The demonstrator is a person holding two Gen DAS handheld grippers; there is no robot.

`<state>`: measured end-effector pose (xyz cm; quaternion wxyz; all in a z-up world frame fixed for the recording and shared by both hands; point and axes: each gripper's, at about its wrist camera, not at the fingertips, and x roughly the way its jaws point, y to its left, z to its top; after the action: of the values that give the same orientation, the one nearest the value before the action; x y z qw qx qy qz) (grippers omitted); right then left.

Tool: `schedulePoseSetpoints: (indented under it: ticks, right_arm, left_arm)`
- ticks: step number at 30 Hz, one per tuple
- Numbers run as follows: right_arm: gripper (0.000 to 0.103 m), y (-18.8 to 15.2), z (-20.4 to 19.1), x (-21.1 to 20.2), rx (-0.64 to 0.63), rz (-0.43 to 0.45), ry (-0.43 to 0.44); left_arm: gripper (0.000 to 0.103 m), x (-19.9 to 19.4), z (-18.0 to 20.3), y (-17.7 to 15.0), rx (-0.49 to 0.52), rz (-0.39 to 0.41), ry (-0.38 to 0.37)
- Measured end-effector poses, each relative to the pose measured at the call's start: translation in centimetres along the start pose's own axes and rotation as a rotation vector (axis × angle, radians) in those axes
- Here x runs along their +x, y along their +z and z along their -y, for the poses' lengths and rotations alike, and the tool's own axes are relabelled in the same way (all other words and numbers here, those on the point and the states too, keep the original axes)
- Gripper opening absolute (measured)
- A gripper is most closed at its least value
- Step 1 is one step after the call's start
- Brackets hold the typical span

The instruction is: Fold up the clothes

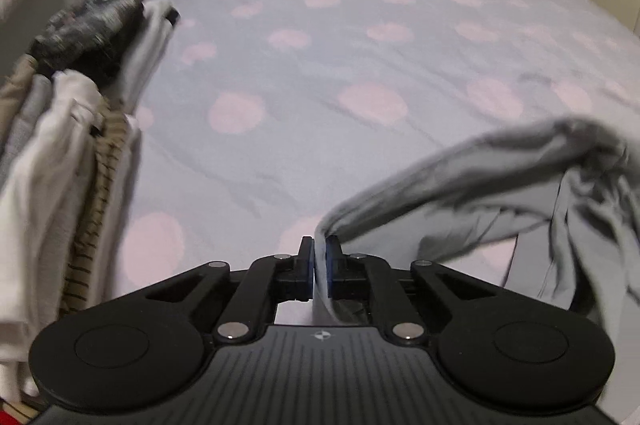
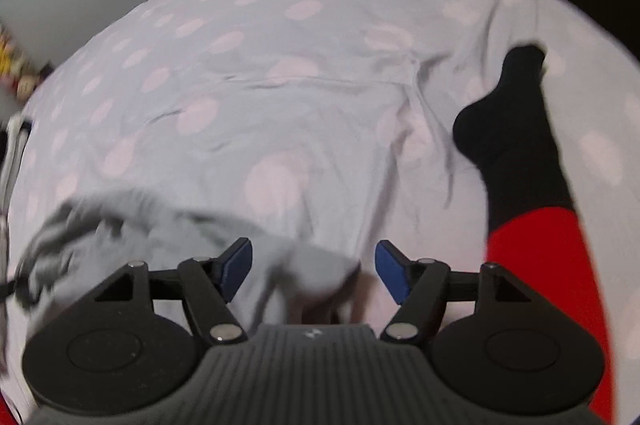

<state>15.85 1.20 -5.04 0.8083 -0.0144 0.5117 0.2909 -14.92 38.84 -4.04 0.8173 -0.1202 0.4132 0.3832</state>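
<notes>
A light grey garment hangs over a bed with a lilac, pink-dotted cover. My left gripper is shut on one edge of it, the cloth pinched between the blue pads, and the fabric stretches away to the right in a blurred band. In the right wrist view the same grey garment lies bunched low on the left over the bed cover. My right gripper stands open above a fold of it, and its blue pads press on nothing.
A pile of clothes, white, striped and dark, hangs at the left edge of the left wrist view. A person's leg in a red trouser and black sock rests on the bed at the right. A pale wall rises behind the bed.
</notes>
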Motion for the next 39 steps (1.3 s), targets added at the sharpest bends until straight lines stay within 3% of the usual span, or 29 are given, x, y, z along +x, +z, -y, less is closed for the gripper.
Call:
schedulePoseSetpoints:
  ticks: [2, 6, 7, 10, 12, 15, 24, 26, 29, 32, 35, 37, 39]
  right_arm:
    - [0.073, -0.1, 0.7, 2.5, 0.073, -0.065, 0.041]
    - [0.028, -1.7, 0.5, 3.7, 0.11, -0.102, 0.08]
    - [0.022, -1.8, 0.3, 3.2, 0.093, -0.084, 0.074]
    - [0.018, -1.0, 0.0, 0.1, 0.03, 0.024, 0.031]
    - [0.018, -0.1, 0.2, -2.4, 0.015, 0.103, 0.001]
    - [0.018, 0.2, 0.7, -4.4, -0.001, 0.135, -0.036]
    - [0.019, -6.1, 0.6, -2.6, -0.097, -0.068, -0.118]
    - [0.022, -7.2, 0.0, -2.6, -0.12, -0.104, -0.123]
    - [0.035, -7.6, -1.2, -3.4, -0.2, -0.104, -0.141]
    - [0.047, -7.1, -1.6, -4.7, -0.284, -0.071, -0.141]
    - [0.055, -5.6, -1.3, -5.7, -0.29, -0.029, -0.122]
    - [0.06, -4.3, -0.8, -5.9, -0.265, -0.006, -0.11]
    - [0.061, -3.0, -0.2, -6.1, -0.241, 0.017, -0.097]
  left_arm:
    - [0.006, -1.7, -0.6, 0.6, -0.007, 0.047, -0.005]
    - [0.006, -4.9, -1.3, 1.5, -0.009, 0.132, -0.002]
    - [0.006, -5.8, -1.4, 1.8, -0.008, 0.155, 0.0]
    - [0.006, -8.1, -1.9, 2.8, 0.0, 0.219, 0.01]
    - [0.006, -9.5, -2.2, 3.1, 0.018, 0.24, 0.012]
    - [0.005, -10.5, -2.2, 2.2, 0.101, 0.205, 0.026]
    - [0.005, -8.5, -0.6, -6.0, 0.412, -0.068, -0.004]
    - [0.006, -7.8, -0.1, -7.1, 0.461, -0.115, -0.015]
    - [0.007, -6.6, 0.3, -7.7, 0.5, -0.163, -0.033]
    - [0.013, -5.9, 0.3, -7.6, 0.51, -0.191, -0.061]
    - [0.034, -6.6, 0.1, -7.3, 0.545, -0.16, -0.108]
    - [0.055, -7.5, -0.1, -7.1, 0.562, -0.125, -0.134]
    - [0.056, -8.0, -0.8, -7.0, 0.559, -0.098, -0.151]
